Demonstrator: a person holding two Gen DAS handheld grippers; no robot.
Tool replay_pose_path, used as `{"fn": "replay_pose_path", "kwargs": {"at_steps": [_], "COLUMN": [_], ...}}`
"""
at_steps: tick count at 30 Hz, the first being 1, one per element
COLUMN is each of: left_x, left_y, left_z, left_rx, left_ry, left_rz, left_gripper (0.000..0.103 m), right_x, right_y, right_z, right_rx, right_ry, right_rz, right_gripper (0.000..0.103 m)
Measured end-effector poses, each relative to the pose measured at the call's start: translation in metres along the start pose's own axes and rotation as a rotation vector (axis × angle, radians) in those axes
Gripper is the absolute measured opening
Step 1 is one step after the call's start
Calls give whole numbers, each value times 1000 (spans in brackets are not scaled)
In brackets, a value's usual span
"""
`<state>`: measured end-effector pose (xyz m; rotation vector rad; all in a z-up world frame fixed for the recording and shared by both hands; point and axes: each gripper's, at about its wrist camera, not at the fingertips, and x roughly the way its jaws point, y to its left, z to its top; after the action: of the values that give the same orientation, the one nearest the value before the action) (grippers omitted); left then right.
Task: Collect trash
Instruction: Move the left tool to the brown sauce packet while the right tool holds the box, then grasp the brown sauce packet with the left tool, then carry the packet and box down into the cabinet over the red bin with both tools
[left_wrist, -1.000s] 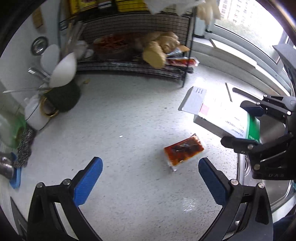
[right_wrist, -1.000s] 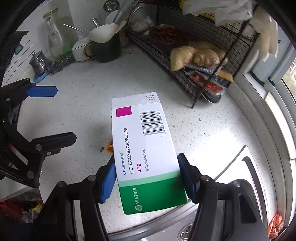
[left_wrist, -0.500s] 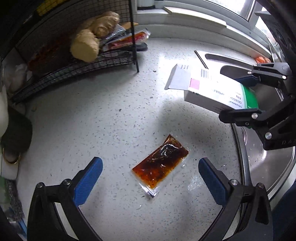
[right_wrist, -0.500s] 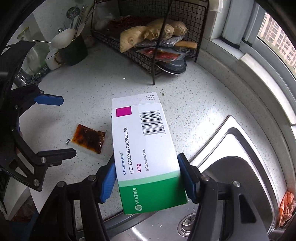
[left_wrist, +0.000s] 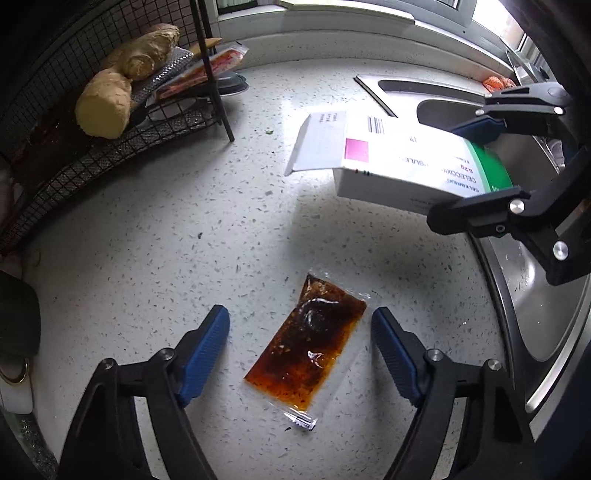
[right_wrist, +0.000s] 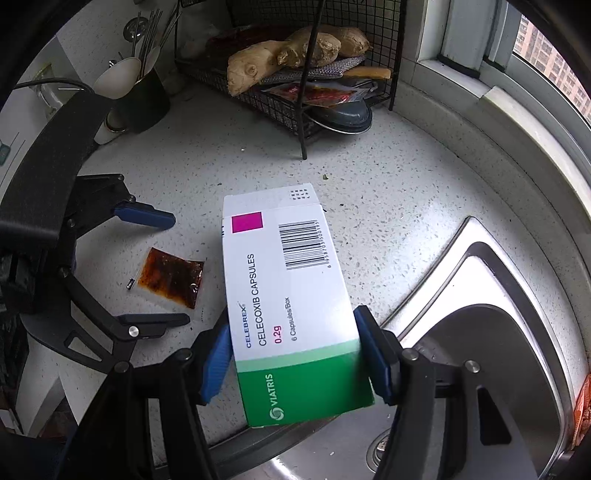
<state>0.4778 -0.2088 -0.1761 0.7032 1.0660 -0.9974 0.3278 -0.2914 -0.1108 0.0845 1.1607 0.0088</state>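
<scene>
On the speckled counter (left_wrist: 147, 240) the left gripper (left_wrist: 299, 332) straddles a dark sauce packet (left_wrist: 308, 345), its jaws closing but not yet touching it. To its right, the right gripper (right_wrist: 295, 354) clamps a box (right_wrist: 291, 295) reading "CELEBREX CELECOXIB CAPSULES 0.2g" and "VIATRIS" beside the sink (right_wrist: 498, 332).

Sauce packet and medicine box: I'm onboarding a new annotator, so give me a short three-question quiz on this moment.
1. True or false: the right gripper clamps the medicine box.
2. Where is the sauce packet? A) in the sink B) flat on the countertop between the left gripper fingers C) in the wire rack
3. Fill in: the root vegetables on the rack look like ____.

Key:
1. True; both blue pads press its sides.
2. B; the jaws are closing, but the pads are not yet touching the packet.
3. ginger
</scene>
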Motion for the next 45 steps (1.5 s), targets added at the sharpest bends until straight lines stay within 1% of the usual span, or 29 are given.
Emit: {"fn": "replay_pose_path", "kwargs": {"at_steps": [1, 2, 3, 4, 5, 9, 10, 12, 13, 17, 20, 23, 26, 28, 33, 38, 42, 45], "left_x": [0, -1, -3, -4, -8, -14, -15, -21, -27, -40, -53, -74, -105, -117, -151, -184, -198, -204], "left_y": [2, 4, 6, 8, 16, 19, 19, 17, 16, 9, 8, 6, 1, -4, -25, -53, -79, -92], "left_z": [4, 7, 8, 10, 10, 3, -3, -7, -15, -31, -44, -56, -75, -83, -113, -153, -182, -206], "left_rx": [-8, -21, -34, -48, -62, -107, -123, -157, -169, -216, -277, -326, -376, -400, -455, -524, -594, -674], "left_ry": [-4, -7, -7, -4, -1, -14, -17, -26, -31, -39, -42, -68, -92, -98, -121, -145, -138, -136], "left_rz": [2, 5, 7, 5, 5, 3, 0, -11, -11, 9, 26, 58, 94, 120, 193, 256, 289, 284], "left_gripper": [64, 52, 45, 33, 24, 15, 7, 5, 5, 4, 4, 4, 4, 4, 4, 4, 4, 4], "right_x": [0, 0, 0, 2, 1, 1, 1, 1, 1, -2, -5, -12, -18, -25, -47, -69, -82, -87], "right_y": [0, -1, -1, -1, -2, -1, -1, 0, 1, 7, 12, 17, 26, 34, 56, 82, 109, 127], "right_z": [-1, -2, -3, -3, -3, -8, -10, -12, -13, -16, -17, -21, -25, -28, -40, -52, -68, -81], "right_rx": [3, 6, 9, 13, 17, 32, 34, 37, 38, 23, 7, -6, -26, -43, -84, -140, -202, -256], "right_ry": [0, 0, 2, 3, 4, 4, 3, 4, 3, -3, -12, -22, -34, -48, -88, -131, -150, -155], "right_rz": [0, 0, 1, 1, 3, 17, 19, 24, 27, 36, 39, 51, 60, 66, 90, 115, 157, 179], "right_gripper": [60, 60, 60, 60, 60, 60, 60, 60, 60, 60, 60, 60, 60, 60, 60, 60, 60, 60]}}
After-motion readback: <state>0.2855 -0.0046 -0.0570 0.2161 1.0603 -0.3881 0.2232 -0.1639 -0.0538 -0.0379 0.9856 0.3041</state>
